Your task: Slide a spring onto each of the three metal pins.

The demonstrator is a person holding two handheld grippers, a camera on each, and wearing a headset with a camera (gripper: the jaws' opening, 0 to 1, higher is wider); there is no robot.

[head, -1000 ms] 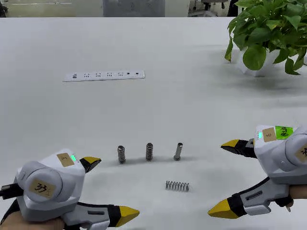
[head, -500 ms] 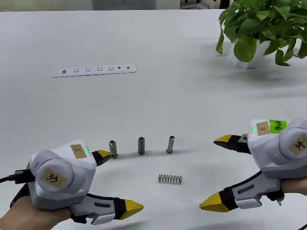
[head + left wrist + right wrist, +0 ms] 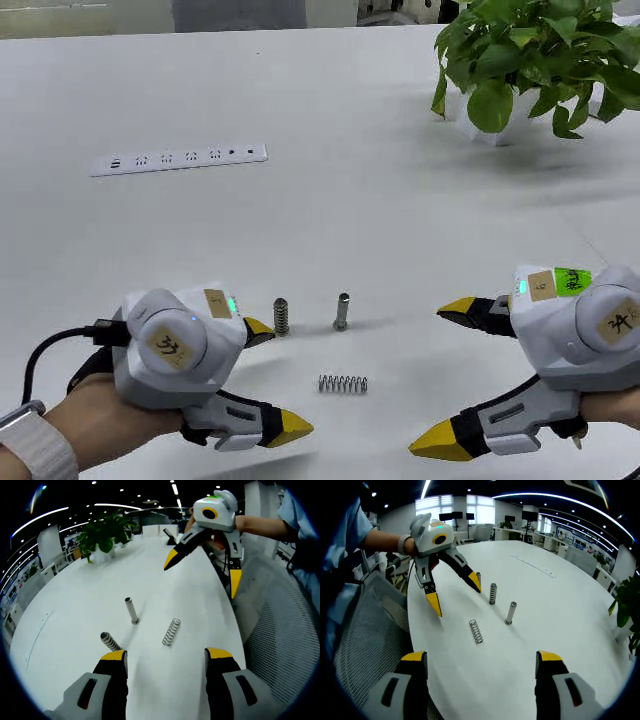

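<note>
Spring (image 3: 343,383) (loose silvery coil) lies flat nr bare pin (image 3: 342,311).

You hold right gripper (image 3: 481,656), jaws wide apart, nothing between. Ahead, loose spring (image 3: 476,631) lies flat on white table (image 3: 570,645). Just past it stands bare pin (image 3: 510,613). Beside that, next pin (image 3: 493,593) wears own spring. Your left gripper (image 3: 456,595) hovers near, jaws spread too.

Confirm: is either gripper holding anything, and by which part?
Nothing held. The left gripper and right gripper both stand open; the loose spring lies on the table, untouched.
</note>
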